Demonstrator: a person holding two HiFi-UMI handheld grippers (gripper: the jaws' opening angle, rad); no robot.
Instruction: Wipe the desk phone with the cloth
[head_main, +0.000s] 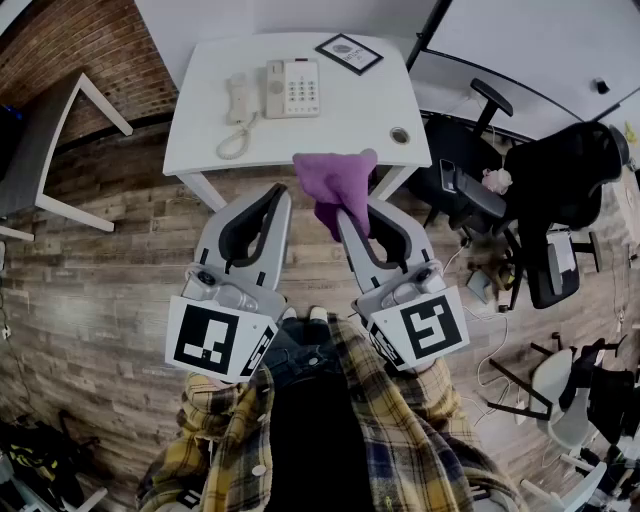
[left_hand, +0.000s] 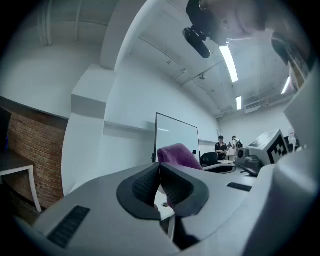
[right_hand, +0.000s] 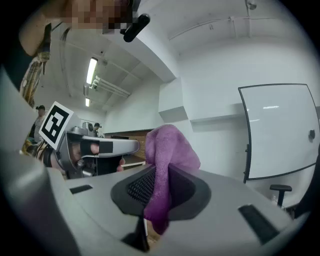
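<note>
Two grippers, head view: my left gripper (head_main: 279, 196) and right gripper (head_main: 352, 222) are side by side, held above the wood floor (head_main: 100, 270) just short of the white table (head_main: 330, 120).
Cloth, head view: the purple cloth (head_main: 335, 185) is bunched at the right gripper's tips. It overlaps the table's near edge from this camera.
Desk phone: the desk phone (head_main: 291, 88) sits at the table's far side, well apart from the cloth.
Handset: the handset (head_main: 238, 98) lies off the base, just to its left. Its coiled cord (head_main: 236, 142) loops toward the near edge.
Other items on table: a framed card (head_main: 349, 53) is at the far right corner. A round cable hole (head_main: 400, 134) is near the right edge.
Surroundings, head view: there is a brick wall (head_main: 60, 40) at upper left, a grey table (head_main: 40, 150) at left, and black office chairs (head_main: 560, 180) at right.
Left gripper view, jaws: the dark pads are pressed together and empty.
Left gripper view, beyond jaws: the cloth rises just past the tips and covers the lower part of a whiteboard (left_hand: 177, 137). People (left_hand: 220, 145) stand far off at right.
Right gripper view, jaws: they are clamped on the cloth. One fold stands above the pads and a tail hangs below them.
Right gripper view, beyond jaws: the left gripper is alongside at left, and the whiteboard is at right.
</note>
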